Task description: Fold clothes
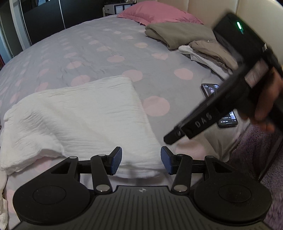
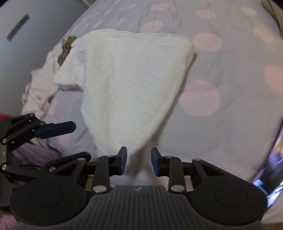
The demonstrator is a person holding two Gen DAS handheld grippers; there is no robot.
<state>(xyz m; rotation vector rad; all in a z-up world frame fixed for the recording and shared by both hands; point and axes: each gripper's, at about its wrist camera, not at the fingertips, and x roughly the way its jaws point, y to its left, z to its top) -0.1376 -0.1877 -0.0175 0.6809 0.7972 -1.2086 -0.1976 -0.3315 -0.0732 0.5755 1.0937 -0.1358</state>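
A white crinkled garment (image 1: 76,120) lies partly folded on the grey bedspread with pink dots (image 1: 99,47). My left gripper (image 1: 141,160) hovers open over the garment's near edge, nothing between its blue pads. In the left wrist view the right gripper's body (image 1: 203,120) comes in from the right, held by a hand (image 1: 265,99). In the right wrist view the same white garment (image 2: 127,85) spreads ahead, and my right gripper (image 2: 138,161) is open just above its near corner. The left gripper's blue finger (image 2: 56,130) shows at the left there.
A pink pillow (image 1: 155,12), a folded taupe garment (image 1: 176,33) and a stack of beige and white clothes (image 1: 208,53) sit at the bed's far right. A phone (image 1: 212,88) lies on the bedspread. Pale pink clothing (image 2: 39,88) is heaped at the left. A purple rug (image 1: 261,159) covers the floor.
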